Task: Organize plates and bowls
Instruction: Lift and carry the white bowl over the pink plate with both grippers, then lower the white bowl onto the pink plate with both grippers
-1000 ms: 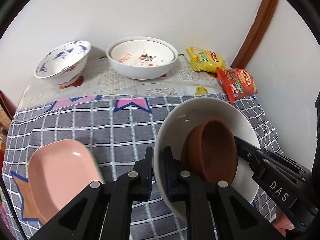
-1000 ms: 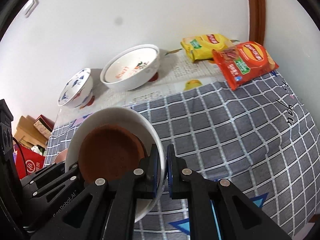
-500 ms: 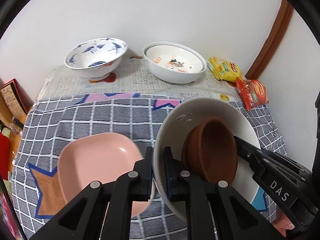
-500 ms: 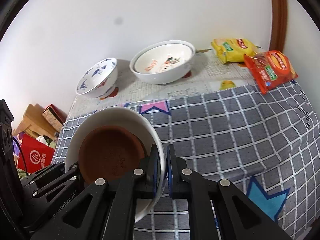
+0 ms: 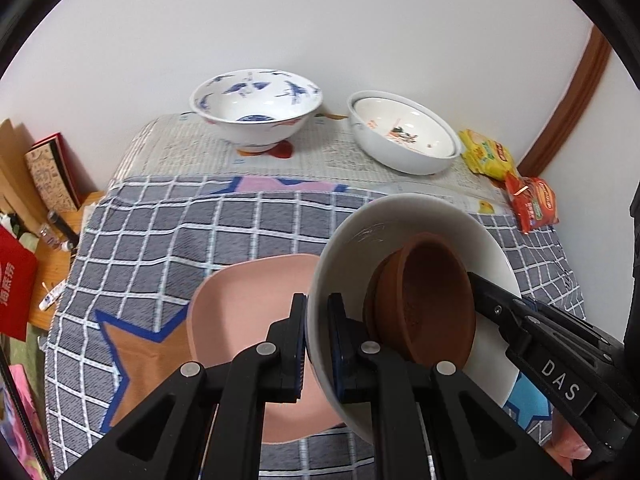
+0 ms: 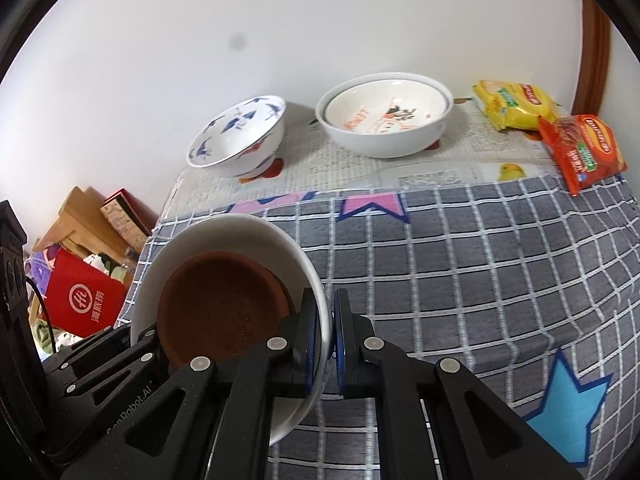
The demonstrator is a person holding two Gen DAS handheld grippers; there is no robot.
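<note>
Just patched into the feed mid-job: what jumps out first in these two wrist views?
The white bowl with a brown dish inside, pinched on opposite rims by the left gripper and right gripper, above a pink plate. At the back, by the wall, stand a blue-patterned bowl and nested white bowls, with snack packets at the right.

Left tongs (image 5: pixel 317 344) clamped on the near rim of a white bowl (image 5: pixel 360 240) holding a brown dish (image 5: pixel 424 300); right tongs (image 5: pixel 476 284) grip its far rim. Pink plate (image 5: pixel 240 304) lies beneath on the checked cloth (image 5: pixel 180 232). Two bowls stand behind: blue-patterned bowl (image 5: pixel 256 108), white printed bowl (image 5: pixel 404 136).
</note>
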